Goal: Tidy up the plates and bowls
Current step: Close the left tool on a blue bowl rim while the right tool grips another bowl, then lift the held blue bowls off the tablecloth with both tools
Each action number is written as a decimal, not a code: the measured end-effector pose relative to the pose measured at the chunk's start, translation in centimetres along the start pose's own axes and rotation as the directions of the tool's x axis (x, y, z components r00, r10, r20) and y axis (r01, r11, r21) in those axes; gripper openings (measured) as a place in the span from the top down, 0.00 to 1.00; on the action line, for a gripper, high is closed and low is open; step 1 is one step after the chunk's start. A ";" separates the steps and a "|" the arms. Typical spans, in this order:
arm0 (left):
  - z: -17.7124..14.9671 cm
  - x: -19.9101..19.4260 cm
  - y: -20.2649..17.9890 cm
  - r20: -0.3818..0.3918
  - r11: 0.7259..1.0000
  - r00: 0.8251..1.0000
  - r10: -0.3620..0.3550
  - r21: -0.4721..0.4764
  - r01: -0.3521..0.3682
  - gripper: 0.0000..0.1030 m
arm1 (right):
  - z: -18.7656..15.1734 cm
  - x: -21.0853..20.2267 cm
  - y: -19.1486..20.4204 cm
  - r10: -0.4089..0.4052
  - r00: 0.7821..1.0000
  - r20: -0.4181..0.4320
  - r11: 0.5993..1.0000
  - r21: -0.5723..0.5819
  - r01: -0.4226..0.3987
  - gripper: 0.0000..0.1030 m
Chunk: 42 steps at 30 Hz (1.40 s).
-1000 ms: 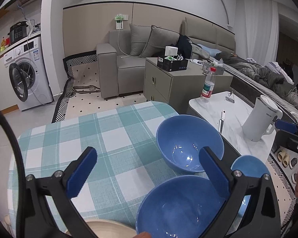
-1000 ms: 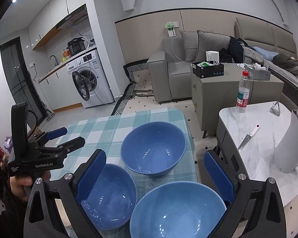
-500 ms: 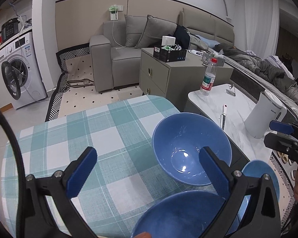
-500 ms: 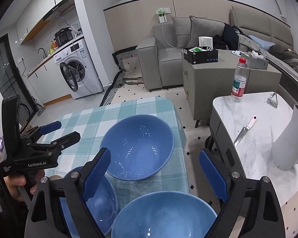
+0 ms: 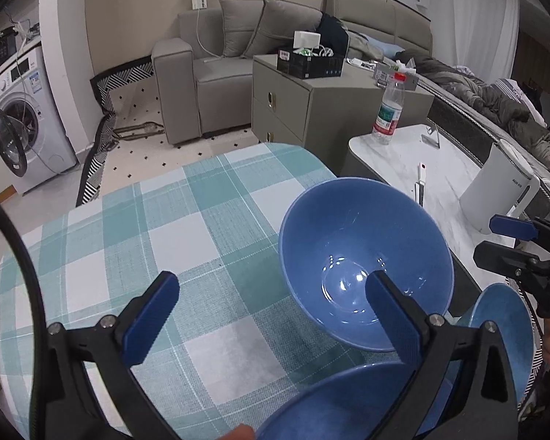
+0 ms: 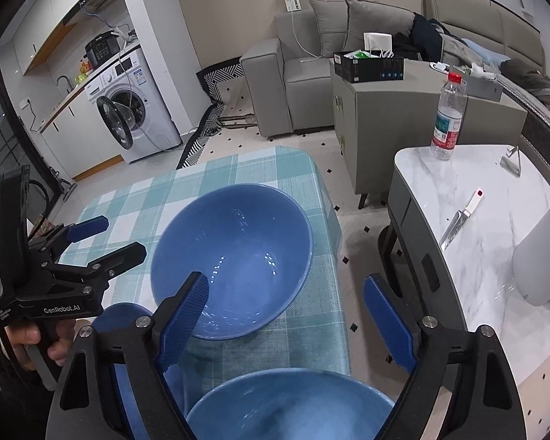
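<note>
Here we see the left gripper [image 5: 271, 315] gaping wide and empty low in its frame, while the right gripper's [image 6: 293, 315] jaws are closing on nothing. The deep glossy blue ceramic bowl [image 6: 233, 260] sits mid-frame on the teal checked tablecloth [image 5: 165, 234].

Three blue bowls look like glazed ceramic, smooth and glossy, with light glinting inside the far bowl [image 5: 363, 260]; it rests on a worktop [image 5: 135, 256] covered in matt woven cloth checked teal and white. The tongs [image 6: 293, 315] have matt black plastic arms and blue textured pads. Beside them, a polished white marble side table [image 6: 495, 227] shines.
</note>
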<state>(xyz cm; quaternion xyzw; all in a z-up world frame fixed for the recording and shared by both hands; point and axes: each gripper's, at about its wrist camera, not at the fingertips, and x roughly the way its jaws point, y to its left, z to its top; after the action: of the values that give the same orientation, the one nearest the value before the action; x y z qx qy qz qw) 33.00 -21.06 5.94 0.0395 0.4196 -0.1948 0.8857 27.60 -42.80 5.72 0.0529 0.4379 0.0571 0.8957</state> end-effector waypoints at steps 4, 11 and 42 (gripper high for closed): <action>0.0 1.1 -0.6 -0.027 0.999 1.000 -0.004 0.032 0.005 0.02 | 0.1 1.4 -0.2 0.003 0.999 -0.041 1.000 -0.001 -0.003 0.19; -0.1 2.5 -0.9 -0.054 0.998 0.998 0.009 0.055 -0.006 0.11 | -0.1 3.7 -0.7 -0.004 0.996 -0.093 1.000 0.023 0.006 0.30; -0.4 4.4 -2.0 -0.157 0.996 0.987 -0.032 0.080 0.045 0.81 | -0.8 5.2 0.2 -0.014 0.992 -0.124 0.999 -0.033 0.010 0.81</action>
<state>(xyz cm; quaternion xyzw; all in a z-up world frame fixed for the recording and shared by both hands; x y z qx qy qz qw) 34.43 -24.14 2.52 0.0834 0.4795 -0.2255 0.8440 30.15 -41.82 1.24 0.0320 0.4920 0.0620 0.8678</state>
